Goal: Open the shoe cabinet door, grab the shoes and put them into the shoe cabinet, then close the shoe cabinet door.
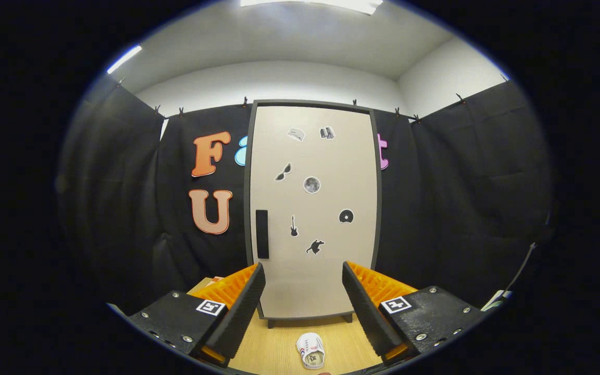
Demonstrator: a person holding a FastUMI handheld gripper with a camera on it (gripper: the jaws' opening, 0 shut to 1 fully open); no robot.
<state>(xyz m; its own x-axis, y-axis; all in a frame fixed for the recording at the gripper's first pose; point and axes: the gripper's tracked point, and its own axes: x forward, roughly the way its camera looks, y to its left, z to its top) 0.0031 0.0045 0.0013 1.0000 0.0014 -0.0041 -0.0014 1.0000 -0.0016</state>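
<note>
The gripper (304,291) hung above the wooden desk (279,349) with its fingers (242,307) spread wide and holding nothing. A small white shoe (311,350) lay on the desk between them, toe pointing toward the shoe cabinet (313,208). Beyond the fingers the cabinet stood upright, its beige door (326,291) closed and dotted with small stickers (311,184), a dark handle (262,234) set near its left edge.
</note>
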